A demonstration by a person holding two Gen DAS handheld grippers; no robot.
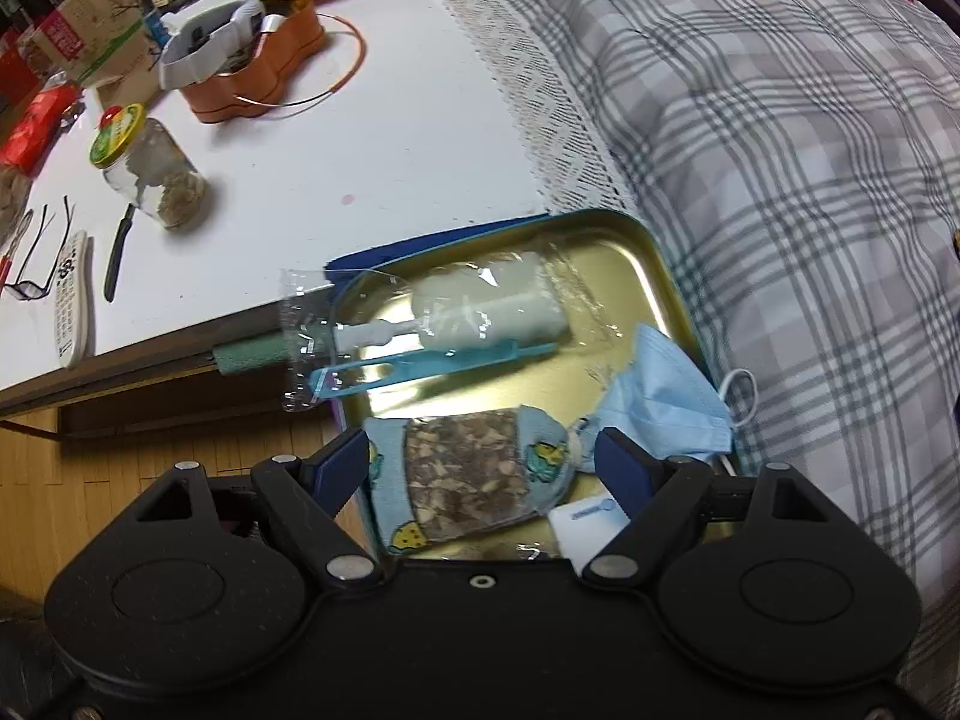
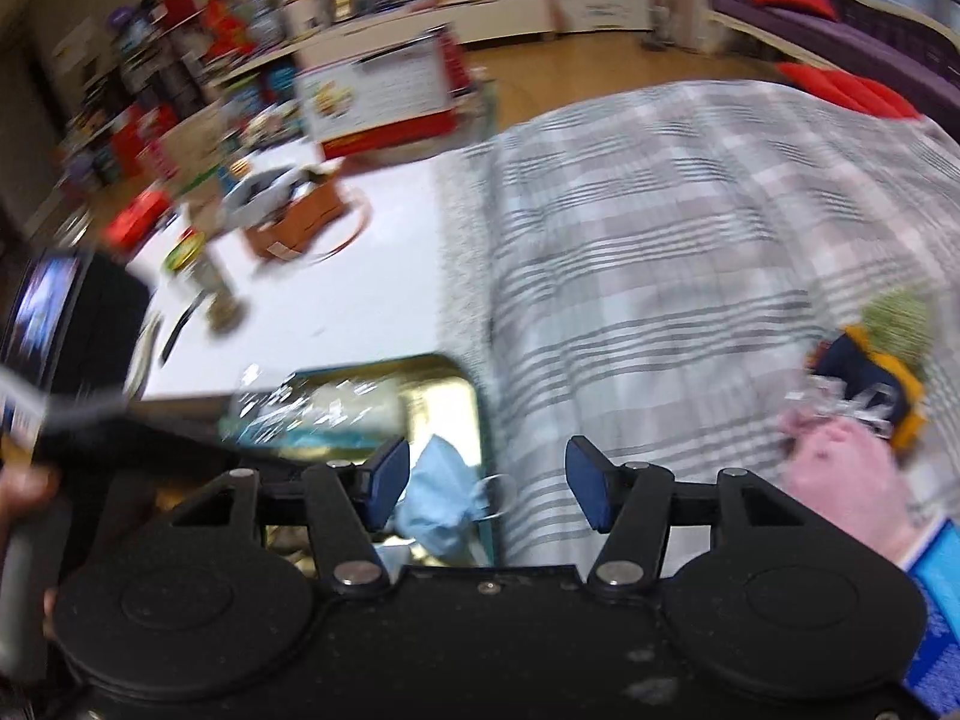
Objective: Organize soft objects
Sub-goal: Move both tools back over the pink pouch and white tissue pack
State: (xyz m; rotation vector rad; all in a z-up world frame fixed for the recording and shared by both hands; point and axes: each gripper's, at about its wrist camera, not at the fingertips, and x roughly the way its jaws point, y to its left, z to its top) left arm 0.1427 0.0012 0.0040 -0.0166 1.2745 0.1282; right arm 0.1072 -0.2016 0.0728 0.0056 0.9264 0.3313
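A gold metal tray (image 1: 636,252) lies at the edge of the plaid blanket (image 1: 780,180). In it are a clear-wrapped white item with a blue stick (image 1: 480,306), a blue face mask (image 1: 666,396) and a blue patterned pouch (image 1: 468,474). My left gripper (image 1: 480,468) is open, its fingers on either side of the pouch without closing on it. My right gripper (image 2: 486,486) is open and empty above the tray's right rim (image 2: 480,408), near the mask (image 2: 438,504). The right wrist view is motion-blurred. A pink soft item (image 2: 840,468) and a navy-and-yellow one (image 2: 870,390) lie on the blanket to the right.
A white table (image 1: 360,150) holds a jar (image 1: 150,168), an orange tin (image 1: 258,60), a remote (image 1: 72,300), glasses (image 1: 36,258) and a black pen (image 1: 117,252). Wooden floor (image 1: 120,450) is below its edge. The left gripper's body (image 2: 78,360) sits left in the right view.
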